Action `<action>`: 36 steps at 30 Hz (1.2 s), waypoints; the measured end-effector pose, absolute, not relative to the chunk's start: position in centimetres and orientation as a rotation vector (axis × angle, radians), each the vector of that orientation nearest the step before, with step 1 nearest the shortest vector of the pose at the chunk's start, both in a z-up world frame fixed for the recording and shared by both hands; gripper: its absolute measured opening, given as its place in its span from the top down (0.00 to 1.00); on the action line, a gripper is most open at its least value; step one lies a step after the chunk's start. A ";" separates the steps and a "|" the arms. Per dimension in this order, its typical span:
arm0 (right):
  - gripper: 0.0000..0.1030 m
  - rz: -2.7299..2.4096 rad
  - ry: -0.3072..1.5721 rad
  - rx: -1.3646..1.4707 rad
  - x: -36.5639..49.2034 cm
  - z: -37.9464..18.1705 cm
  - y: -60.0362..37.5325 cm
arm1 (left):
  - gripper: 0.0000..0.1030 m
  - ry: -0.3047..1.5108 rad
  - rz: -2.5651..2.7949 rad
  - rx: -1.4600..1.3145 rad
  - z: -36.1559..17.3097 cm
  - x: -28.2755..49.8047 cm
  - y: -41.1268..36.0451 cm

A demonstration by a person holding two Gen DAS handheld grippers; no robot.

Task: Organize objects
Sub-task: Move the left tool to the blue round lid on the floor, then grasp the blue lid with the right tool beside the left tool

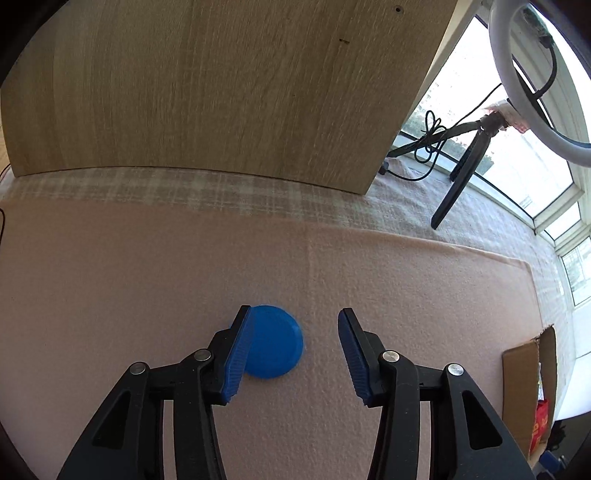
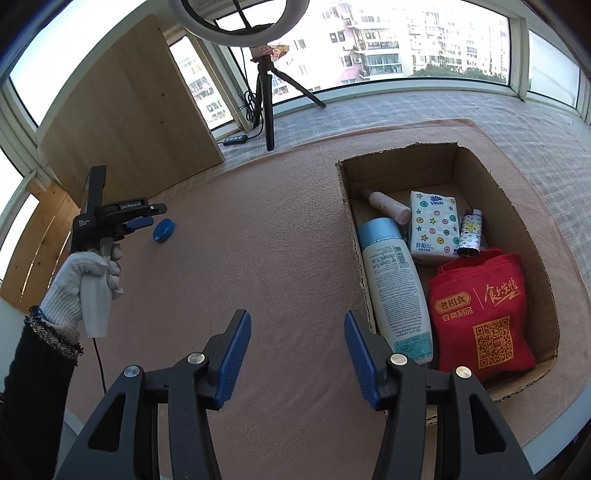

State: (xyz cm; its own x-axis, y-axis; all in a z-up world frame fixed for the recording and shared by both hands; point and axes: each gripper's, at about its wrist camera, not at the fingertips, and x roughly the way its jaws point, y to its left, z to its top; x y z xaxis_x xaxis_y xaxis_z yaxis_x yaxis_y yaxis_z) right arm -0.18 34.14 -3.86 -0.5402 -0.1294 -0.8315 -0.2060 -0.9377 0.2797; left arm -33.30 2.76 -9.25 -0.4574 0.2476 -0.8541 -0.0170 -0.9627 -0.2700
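Between gaping left gripper [image 1: 291,317] fingers, blue disc [image 1: 273,341].

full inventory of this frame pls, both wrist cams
blue disc: 1, blue, on pink cloth between the open left fingers
pink cloth: 1, pink, covers table
cardboard box: 1, brown, right side of cloth
white bottle: 1, white with blue cap, in box
small tube: 1, pale pink, in box
tissue pack: 1, white, patterned, in box
lighter: 1, patterned, in box
red bag: 1, red, in box
wooden board: 1, light wood, upright behind cloth
ring light: 1, white, on black tripod by window
left gripper: open
right gripper: open, empty
gloved hand: 1, white, holding left gripper
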 end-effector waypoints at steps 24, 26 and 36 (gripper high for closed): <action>0.53 2.635 0.548 -1.536 -0.1 -4.9 33.0 | 0.55 -0.197 2.514 -1.547 -12.1 -31.2 4.0; 0.53 2.649 0.537 -1.549 -0.4 -4.9 32.5 | 0.55 -0.179 2.508 -1.523 -12.2 -29.7 4.5; 0.53 2.709 0.530 -1.590 -1.5 -5.3 30.9 | 0.55 -0.155 2.397 -1.451 -12.1 -18.2 8.2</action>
State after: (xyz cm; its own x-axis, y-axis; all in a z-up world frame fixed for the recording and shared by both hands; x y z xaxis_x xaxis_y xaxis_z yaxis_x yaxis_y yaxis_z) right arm -1.47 30.88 -5.29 -0.5011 -0.2030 -0.8413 -0.1292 -0.9437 0.3047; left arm -18.23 8.23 -12.14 -0.4246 0.3369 -0.8404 -0.2259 -0.9382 -0.2621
